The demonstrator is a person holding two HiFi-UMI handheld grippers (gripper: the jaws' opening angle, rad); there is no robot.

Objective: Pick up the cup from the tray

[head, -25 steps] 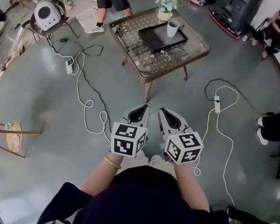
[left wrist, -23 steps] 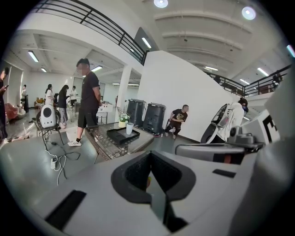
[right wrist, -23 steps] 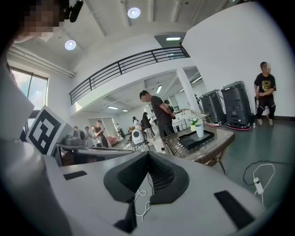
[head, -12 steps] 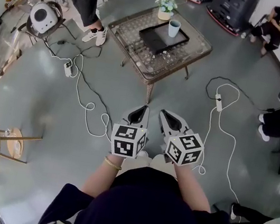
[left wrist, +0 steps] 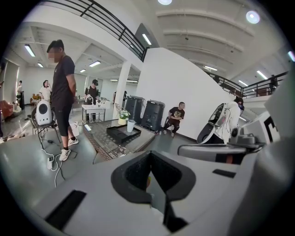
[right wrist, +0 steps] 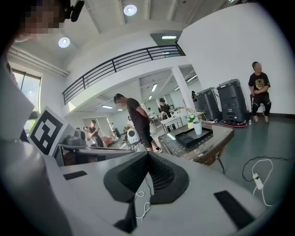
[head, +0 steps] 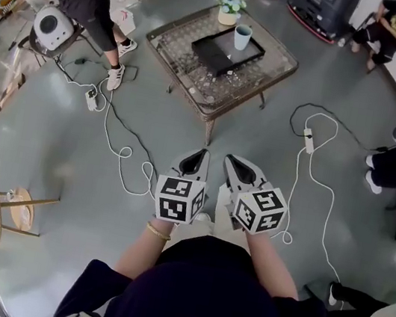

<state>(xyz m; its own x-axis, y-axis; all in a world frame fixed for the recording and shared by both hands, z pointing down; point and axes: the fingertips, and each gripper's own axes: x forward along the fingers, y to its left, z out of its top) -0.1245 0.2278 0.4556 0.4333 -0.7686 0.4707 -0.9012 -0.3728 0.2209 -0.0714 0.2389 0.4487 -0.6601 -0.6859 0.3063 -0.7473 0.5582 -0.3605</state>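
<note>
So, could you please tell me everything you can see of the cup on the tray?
The cup is a plain, pale bluish-white tumbler with slightly tapered sides and an open top; no handle shows. Whether it is ceramic or plastic is hard to tell. It stands upright in a far corner of the black tray, on the glass-topped table, close to the potted plant. Only the tray touches it; any contents cannot be seen.

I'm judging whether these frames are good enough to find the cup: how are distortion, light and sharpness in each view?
Head view: strong fisheye curving the room's edges, even light, cup small but sharp on the tray. Left gripper view: dark round vignette, ceiling lights blown out, cup tiny. Right gripper view: same vignette and glare, cup clearer.
</note>
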